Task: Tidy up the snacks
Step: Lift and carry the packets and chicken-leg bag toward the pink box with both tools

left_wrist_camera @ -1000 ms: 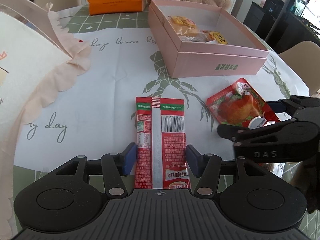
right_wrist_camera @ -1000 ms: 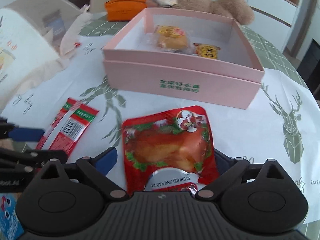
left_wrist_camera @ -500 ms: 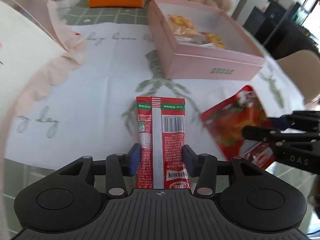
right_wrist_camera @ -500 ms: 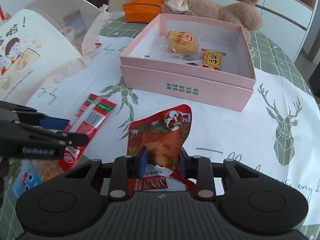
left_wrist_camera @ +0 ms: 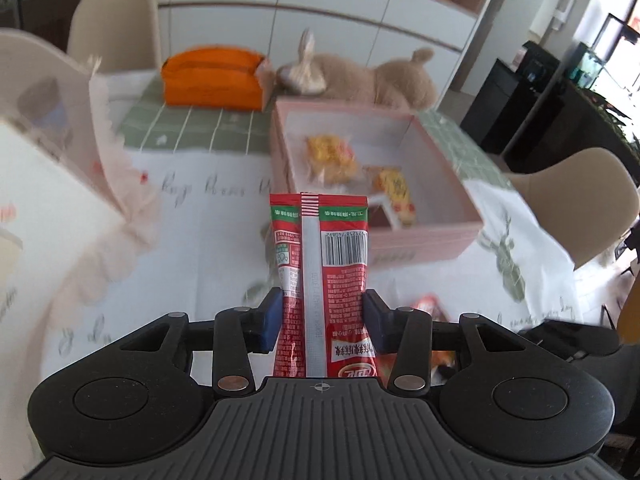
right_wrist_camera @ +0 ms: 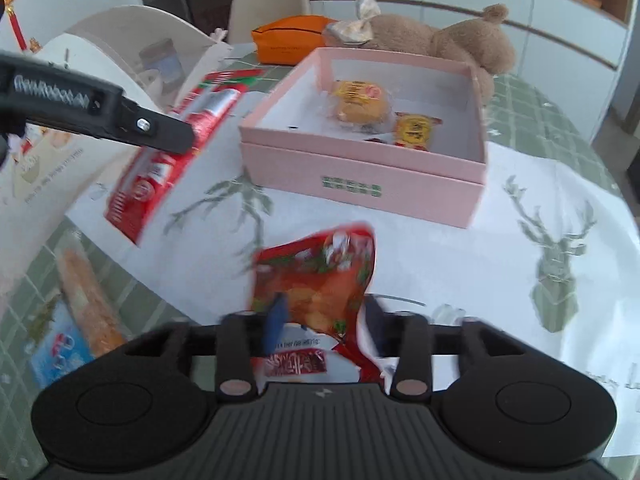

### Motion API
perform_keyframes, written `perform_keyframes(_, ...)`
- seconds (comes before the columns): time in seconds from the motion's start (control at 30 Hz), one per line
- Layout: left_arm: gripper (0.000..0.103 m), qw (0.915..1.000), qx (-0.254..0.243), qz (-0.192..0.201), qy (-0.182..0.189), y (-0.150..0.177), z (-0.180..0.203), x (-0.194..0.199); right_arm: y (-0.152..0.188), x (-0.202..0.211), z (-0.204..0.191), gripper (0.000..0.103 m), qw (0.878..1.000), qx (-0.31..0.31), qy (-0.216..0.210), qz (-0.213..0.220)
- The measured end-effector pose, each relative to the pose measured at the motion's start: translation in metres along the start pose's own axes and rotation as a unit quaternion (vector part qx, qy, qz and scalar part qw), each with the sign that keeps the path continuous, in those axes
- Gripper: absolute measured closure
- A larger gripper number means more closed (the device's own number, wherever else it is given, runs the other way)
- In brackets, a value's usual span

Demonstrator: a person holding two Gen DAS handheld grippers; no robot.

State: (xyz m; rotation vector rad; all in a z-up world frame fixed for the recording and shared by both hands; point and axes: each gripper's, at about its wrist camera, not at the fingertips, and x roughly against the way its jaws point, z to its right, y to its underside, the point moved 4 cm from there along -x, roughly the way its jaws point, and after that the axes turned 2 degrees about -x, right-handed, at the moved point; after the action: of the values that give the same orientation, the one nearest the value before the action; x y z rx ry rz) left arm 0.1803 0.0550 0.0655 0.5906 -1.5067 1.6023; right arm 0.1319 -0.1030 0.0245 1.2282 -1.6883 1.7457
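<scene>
The red stick-shaped snack packet [left_wrist_camera: 320,280] stands upright at the centre of your left wrist view, clamped between the blue pads of your left gripper [left_wrist_camera: 320,318], whose jaws are narrowed onto its lower half. The red chicken snack pouch [right_wrist_camera: 316,296] sits low in the centre of your right wrist view, between the fingers of your right gripper [right_wrist_camera: 326,320]; its jaws are opening, and blur hides whether the pads press it. The pink box [right_wrist_camera: 360,176], above centre, contains yellow wrapped snacks [right_wrist_camera: 360,100]. A plush bear [right_wrist_camera: 452,44] lies behind it on the table [right_wrist_camera: 500,264].
</scene>
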Motion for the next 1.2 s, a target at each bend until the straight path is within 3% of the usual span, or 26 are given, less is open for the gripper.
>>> perform_keyframes(0.1,0.055,0.9995,0.007,-0.029,0.006,0.023,0.0,-0.015,0.01,0.009,0.008,0.05,1.0,-0.006,0.017,0.02)
perform_keyframes(0.23,0.055,0.9979,0.022,-0.059,0.011,0.045,-0.003,-0.033,0.017,0.017,0.002,0.049,1.0,-0.003,0.006,0.021)
perform_keyframes(0.33,0.055,0.9976,0.02,-0.065,0.015,0.051,-0.005,-0.036,0.021,0.005,-0.015,0.039,1.0,0.012,0.006,0.002)
perform_keyframes(0.43,0.055,0.9975,0.021,-0.065,0.017,0.052,-0.01,-0.034,0.023,-0.017,-0.031,0.026,0.999,0.034,0.031,-0.014)
perform_keyframes(0.53,0.055,0.9976,0.024,-0.063,0.017,0.053,-0.017,-0.03,0.021,-0.028,-0.037,0.024,0.996,0.056,0.072,-0.006)
perform_keyframes(0.7,0.055,0.9969,0.033,-0.068,0.019,0.056,-0.025,-0.029,0.018,-0.026,-0.02,0.024,0.994,0.053,0.096,-0.001)
perform_keyframes(0.8,0.055,0.9964,0.035,-0.075,0.018,0.06,-0.028,-0.029,0.014,-0.018,-0.008,0.024,0.996,0.049,0.073,0.005)
perform_keyframes(0.97,0.055,0.9959,0.049,-0.075,0.017,0.065,-0.025,-0.03,0.004,0.01,0.028,0.024,0.998,-0.004,-0.056,0.006)
perform_keyframes(1.2,0.054,0.9956,0.055,-0.073,-0.024,0.071,-0.007,-0.036,0.001,-0.016,0.051,0.023,0.997,-0.019,-0.061,-0.035)
